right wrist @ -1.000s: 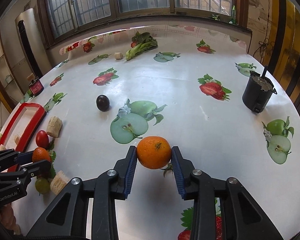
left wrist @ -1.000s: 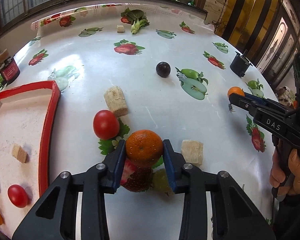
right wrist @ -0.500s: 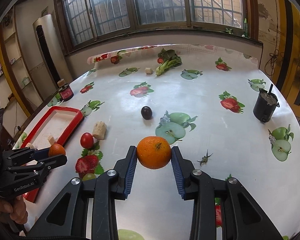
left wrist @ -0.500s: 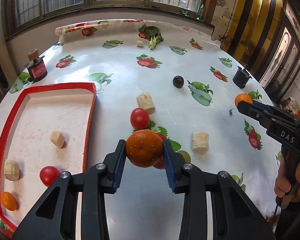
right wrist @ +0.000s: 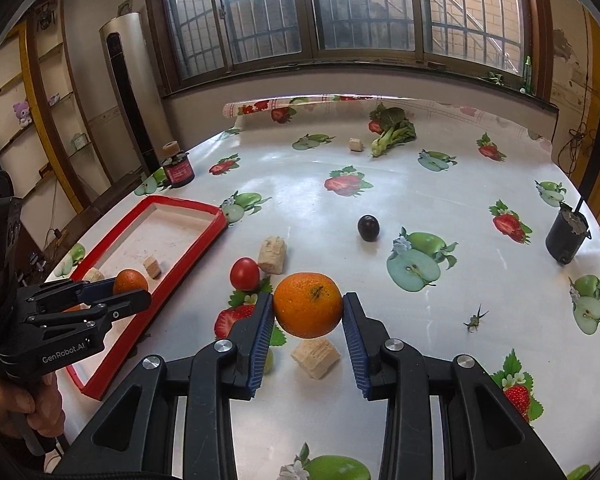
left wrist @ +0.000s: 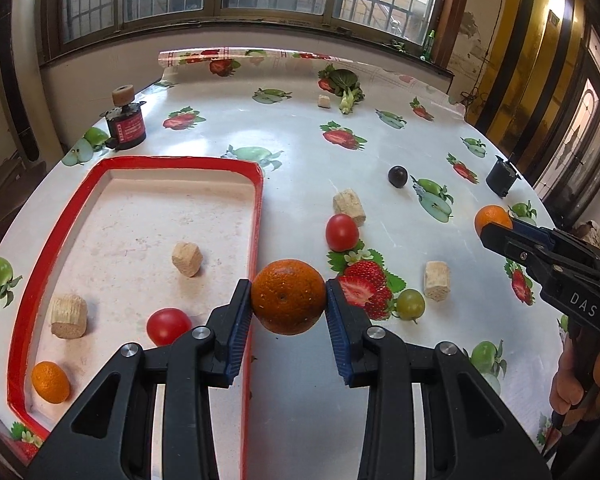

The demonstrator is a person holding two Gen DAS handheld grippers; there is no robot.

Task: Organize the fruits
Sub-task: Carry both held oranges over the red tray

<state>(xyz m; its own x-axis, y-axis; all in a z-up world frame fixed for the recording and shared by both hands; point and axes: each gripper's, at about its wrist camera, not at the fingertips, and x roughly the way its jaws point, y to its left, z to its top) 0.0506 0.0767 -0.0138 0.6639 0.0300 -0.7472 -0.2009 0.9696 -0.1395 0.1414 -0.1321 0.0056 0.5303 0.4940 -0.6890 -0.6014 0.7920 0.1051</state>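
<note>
We hold the left gripper point(left wrist: 288, 304) closed on a round, dimpled orange mandarin point(left wrist: 288, 297), its blue ribbed pads pressing the fruit at its widest girth so it cannot roll out. In the left wrist view the fruit hangs at frame centre, over the right rim of the red-edged rectangular tray point(left wrist: 256, 216); we judge this to be the carry toward release inside the tray.

The right gripper point(right wrist: 307, 320) grips a second smooth orange mandarin point(right wrist: 307, 305) the same way, clear above the glossy fruit-printed counter point(right wrist: 440, 208), at lower centre of its view.

In the tray, at lower left, lie a small orange fruit point(left wrist: 51, 382), a red tomato point(left wrist: 168, 325) and tan cork-like blocks point(left wrist: 187, 259). Loose on the counter right of the tray remain another red tomato point(left wrist: 341, 232), a green grape-like fruit point(left wrist: 411, 305) and a dark plum point(left wrist: 397, 176).
</note>
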